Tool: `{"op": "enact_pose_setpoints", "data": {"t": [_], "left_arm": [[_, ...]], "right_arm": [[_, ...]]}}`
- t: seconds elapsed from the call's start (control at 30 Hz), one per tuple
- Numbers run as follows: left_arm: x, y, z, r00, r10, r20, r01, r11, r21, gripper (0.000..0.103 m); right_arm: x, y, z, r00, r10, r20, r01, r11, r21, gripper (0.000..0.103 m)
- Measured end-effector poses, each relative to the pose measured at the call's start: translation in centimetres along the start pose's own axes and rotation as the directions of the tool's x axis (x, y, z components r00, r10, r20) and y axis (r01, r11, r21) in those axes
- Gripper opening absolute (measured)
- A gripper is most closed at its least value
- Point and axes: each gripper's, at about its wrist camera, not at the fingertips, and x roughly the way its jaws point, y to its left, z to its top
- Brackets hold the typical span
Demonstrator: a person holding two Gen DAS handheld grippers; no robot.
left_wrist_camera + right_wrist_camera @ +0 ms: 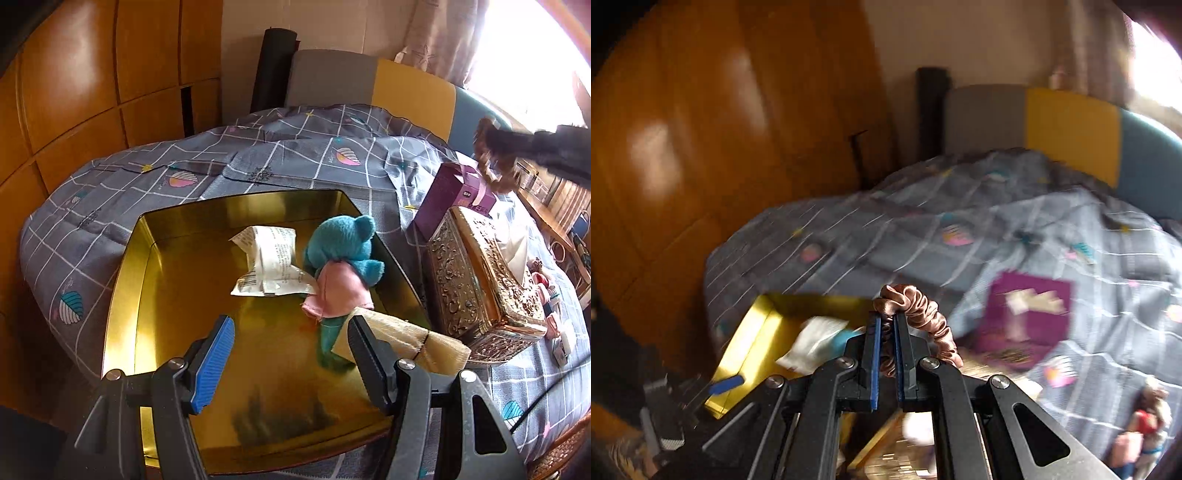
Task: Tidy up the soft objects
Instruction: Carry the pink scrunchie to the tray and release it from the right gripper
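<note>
A gold tin tray (pixel 125 295) lies on the bed. In it are a teal plush bear (pixel 343 243) in a pink shirt, a white packet (pixel 271 262) and a cream rolled cloth (pixel 417 339) leaning over its right rim. My left gripper (pixel 291 354) is open and empty, just above the tray's near part. My right gripper (pixel 888 321) is shut on a brown satin scrunchie (pixel 923 314), held in the air right of the tray (pixel 753 332); it shows in the left wrist view too (pixel 495 158).
An ornate gold tissue box (pixel 480 288) and a purple box (pixel 450 192) stand right of the tray on the grey patterned bedspread (pixel 258 162). Small dolls (pixel 1148 421) lie at the far right. Wooden wardrobe doors (pixel 74 92) line the left.
</note>
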Motion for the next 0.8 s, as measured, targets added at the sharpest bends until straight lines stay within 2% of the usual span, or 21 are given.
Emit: {"op": "enact_pose_setpoints", "data": {"t": [0.23, 0.47, 0.67, 0.73, 0.8], "left_arm": [[-0.2, 2.8, -0.3, 0.999, 0.030, 0.011, -0.029, 0.996, -0.087, 0.065], [0.0, 5.6, -0.5, 0.998, 0.068, 0.004, -0.067, 0.984, -0.166, 0.065], [-0.1, 5.6, -0.7, 0.997, 0.078, 0.008, -0.075, 0.985, -0.153, 0.065], [-0.1, 5.6, -0.8, 0.998, 0.068, 0.007, -0.066, 0.985, -0.159, 0.065], [-0.3, 5.6, -0.7, 0.997, 0.072, 0.013, -0.069, 0.984, -0.163, 0.065]], "right_arm": [[4.7, 4.2, -2.9, 0.987, 0.125, -0.100, -0.127, 0.992, -0.008, 0.006], [8.7, 7.3, -4.9, 0.966, 0.208, -0.151, -0.208, 0.978, 0.020, 0.009], [11.0, 8.4, -6.6, 0.953, 0.222, -0.207, -0.217, 0.975, 0.047, 0.026], [11.2, 8.0, -6.9, 0.948, 0.239, -0.209, -0.227, 0.970, 0.083, 0.051], [10.8, 7.8, -7.2, 0.951, 0.242, -0.193, -0.227, 0.969, 0.093, 0.054]]}}
